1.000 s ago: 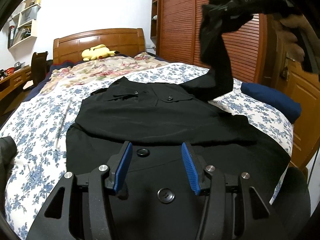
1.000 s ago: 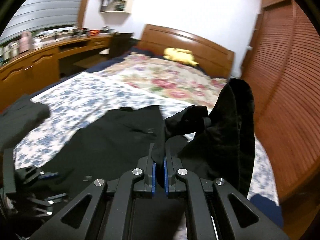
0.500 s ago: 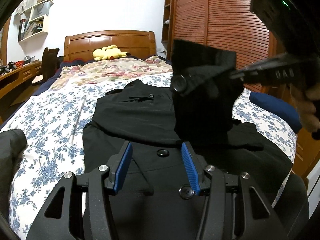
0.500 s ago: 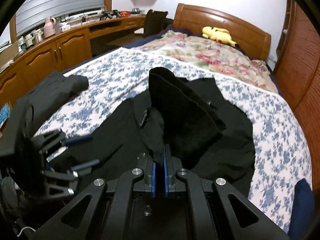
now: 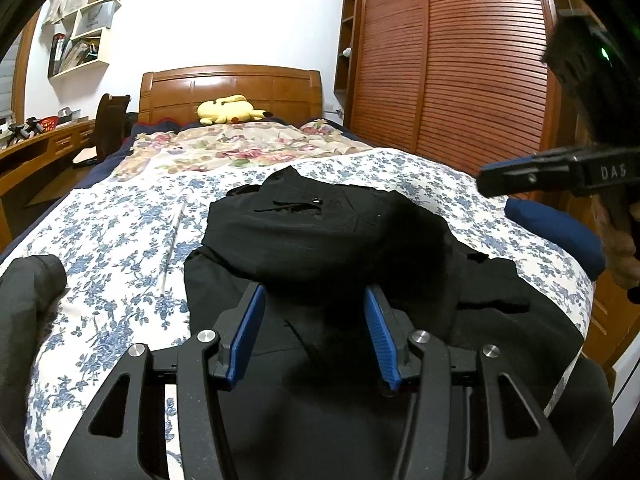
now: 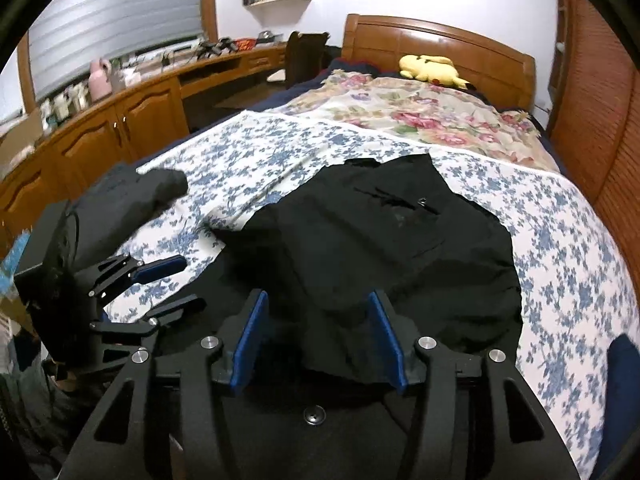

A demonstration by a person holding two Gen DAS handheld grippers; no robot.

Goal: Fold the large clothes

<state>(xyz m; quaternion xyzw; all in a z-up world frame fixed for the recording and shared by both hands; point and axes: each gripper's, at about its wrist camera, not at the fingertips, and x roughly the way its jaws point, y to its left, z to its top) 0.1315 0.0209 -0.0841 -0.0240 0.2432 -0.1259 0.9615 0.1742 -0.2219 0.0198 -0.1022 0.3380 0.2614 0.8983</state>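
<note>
A large black coat [image 5: 340, 240] lies on the blue-flowered bedspread [image 5: 120, 232], its sleeves folded in over the body. It also shows in the right wrist view [image 6: 380, 240], with a button [image 6: 313, 415] near the camera. My left gripper [image 5: 314, 332] is open and empty just above the coat's lower part. My right gripper [image 6: 318, 336] is open and empty above the coat's near edge. The right gripper also shows at the right of the left wrist view [image 5: 528, 176]. The left gripper shows at the left of the right wrist view [image 6: 168, 284].
A dark grey folded garment [image 6: 132, 196] lies at the bed's left edge. A yellow plush toy [image 5: 228, 110] sits by the wooden headboard [image 5: 232, 84]. A navy cushion [image 5: 556, 228] lies at the right edge. A wooden desk [image 6: 120, 120] runs along the left and a slatted wardrobe [image 5: 460, 60] along the right.
My right gripper carried the coat's right sleeve across over the body, then opened and let it go. The sleeve now lies flat on the coat. My left gripper stayed open.
</note>
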